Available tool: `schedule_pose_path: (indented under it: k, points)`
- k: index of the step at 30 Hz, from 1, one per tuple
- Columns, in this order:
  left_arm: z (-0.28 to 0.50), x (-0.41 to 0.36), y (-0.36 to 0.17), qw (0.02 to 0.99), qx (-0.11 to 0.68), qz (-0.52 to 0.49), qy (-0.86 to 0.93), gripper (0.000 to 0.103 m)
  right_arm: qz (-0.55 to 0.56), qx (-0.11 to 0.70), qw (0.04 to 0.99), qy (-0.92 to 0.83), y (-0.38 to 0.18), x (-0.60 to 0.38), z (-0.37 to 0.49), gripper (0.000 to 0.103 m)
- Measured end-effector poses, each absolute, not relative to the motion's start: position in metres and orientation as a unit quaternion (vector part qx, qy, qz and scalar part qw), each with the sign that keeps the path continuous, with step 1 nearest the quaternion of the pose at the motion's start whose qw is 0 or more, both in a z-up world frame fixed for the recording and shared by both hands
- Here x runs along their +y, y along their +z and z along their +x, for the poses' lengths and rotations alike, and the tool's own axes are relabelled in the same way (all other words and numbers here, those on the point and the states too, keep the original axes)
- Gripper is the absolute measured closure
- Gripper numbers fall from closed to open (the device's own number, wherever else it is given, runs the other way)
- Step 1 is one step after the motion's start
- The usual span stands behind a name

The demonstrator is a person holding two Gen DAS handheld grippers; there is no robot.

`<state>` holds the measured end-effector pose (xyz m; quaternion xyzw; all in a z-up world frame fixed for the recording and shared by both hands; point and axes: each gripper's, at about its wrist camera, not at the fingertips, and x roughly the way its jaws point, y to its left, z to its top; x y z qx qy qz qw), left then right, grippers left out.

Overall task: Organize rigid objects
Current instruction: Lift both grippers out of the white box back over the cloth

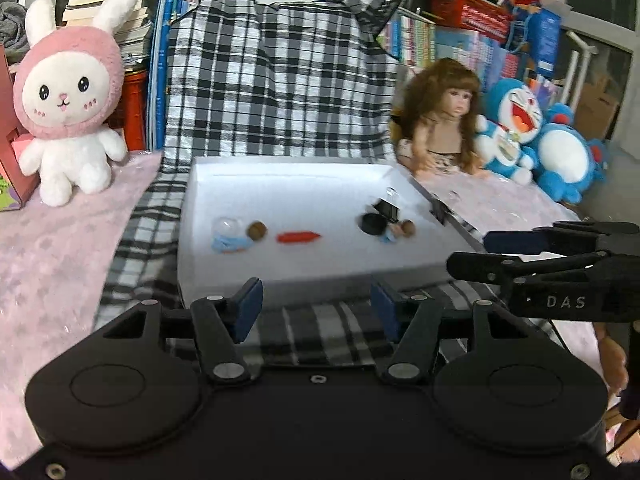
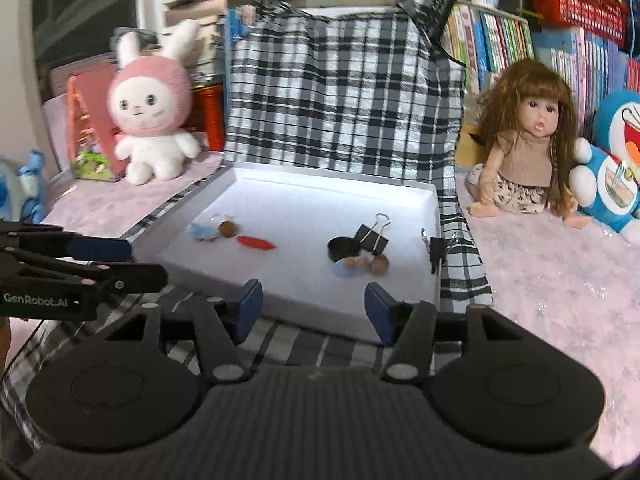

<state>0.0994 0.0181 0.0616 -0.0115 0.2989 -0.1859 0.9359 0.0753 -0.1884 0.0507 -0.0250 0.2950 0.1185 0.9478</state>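
Right wrist view, smooth white foam tray (image 2: 434, 216), black metal binder clip (image 2: 374, 236), woven plaid cloth (image 2: 344, 80)

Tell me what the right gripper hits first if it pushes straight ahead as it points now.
Probably the near wall of the white tray: the right gripper is open and empty just short of it. If it clears the rim, the small cluster by the black cap comes next; depth is unclear.

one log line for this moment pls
left gripper: open, empty | right gripper: open, empty | both short of white tray | red piece, binder clip in tray
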Motion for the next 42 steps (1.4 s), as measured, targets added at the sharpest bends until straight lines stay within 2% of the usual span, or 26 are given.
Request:
schedule_pose_path:
  k: [4,6,8,10,18,22,33,37,42]
  points:
    - [0.072,0.016,0.05,0.938,0.289,-0.009,-0.193,0.045,-0.04,0.283,0.949,0.13,0.041,-0.186,0.05,0.031]
    - [0.058,0.015,0.044,0.937,0.284,0.002,-0.202,0.05,-0.043,0.283,0.948,0.137,0.035,-0.186,0.04,0.031]
    - [0.046,0.013,0.039,0.936,0.282,0.014,-0.21,0.062,-0.046,0.287,0.945,0.147,0.027,-0.186,0.031,0.03]
    - [0.036,0.011,0.036,0.933,0.283,0.021,-0.221,0.069,-0.051,0.292,0.942,0.158,0.02,-0.185,0.023,0.03]
    - [0.014,-0.003,0.031,0.927,0.27,0.055,-0.254,0.075,-0.09,0.291,0.932,0.195,0.006,-0.174,-0.002,0.03]
    - [0.017,-0.01,0.025,0.925,0.273,0.063,-0.256,0.075,-0.1,0.293,0.926,0.215,0.002,-0.167,-0.008,0.031]
    - [0.035,-0.012,0.011,0.924,0.285,0.07,-0.247,0.074,-0.101,0.303,0.921,0.225,-0.004,-0.16,-0.008,0.045]
    - [0.03,-0.018,0.013,0.929,0.257,0.103,-0.244,0.062,-0.102,0.301,0.921,0.226,-0.004,-0.158,-0.007,0.046]
    - [0.033,-0.024,0.009,0.925,0.262,0.109,-0.252,0.062,-0.1,0.303,0.921,0.224,-0.006,-0.157,-0.004,0.047]
